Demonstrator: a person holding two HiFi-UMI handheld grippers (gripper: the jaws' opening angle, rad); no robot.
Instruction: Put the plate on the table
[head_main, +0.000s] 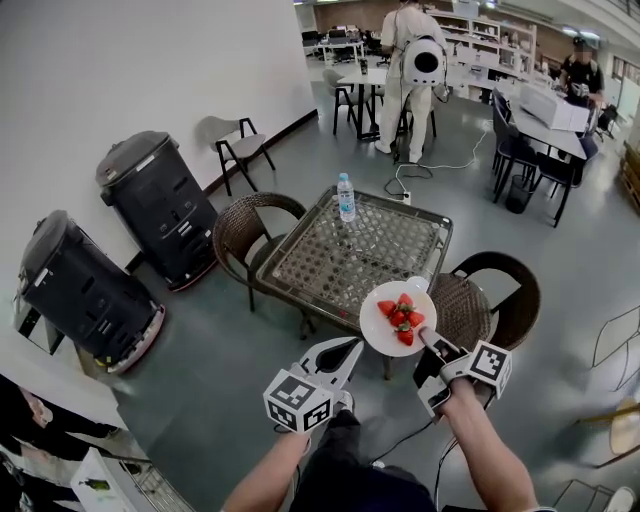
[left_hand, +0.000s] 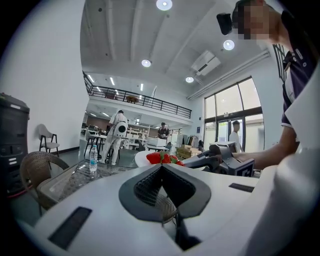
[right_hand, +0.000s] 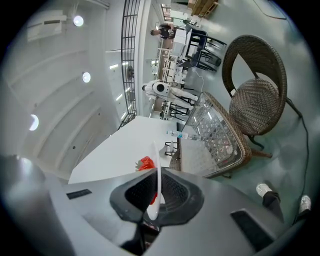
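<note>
Head view, lower middle of the frame: the right gripper (head_main: 430, 343) pinches the near rim of a white plate (head_main: 377, 335), a grip at the edge that leaves the strawberries (head_main: 400, 318) on it untouched and keeps the plate close to level, presumably so they do not roll off. In the right gripper view the rim runs edge-on between the pads, which press on it from both sides, and only a scrap of red fruit shows past it. To its left, the left gripper (head_main: 350, 350) has its jaws pressed together on nothing; it hangs just beside the plate and does not touch it, so it seems to be only keeping alongside. The plate is in the air, not yet set down, and it overlaps the near right corner of the glass-topped wicker table (head_main: 330, 265). Whether it is truly over the tabletop or short of it cannot be told from above, and the corner beneath it is hidden. Both forearms are cut off by the bottom edge. Beyond, a water bottle (head_main: 346, 197) stands upright at the table's far side, leaving the middle bare for the plate. Wicker chairs (head_main: 240, 225) flank the table, and a person in white (head_main: 410, 70) stands far off at the top of the frame.
</note>
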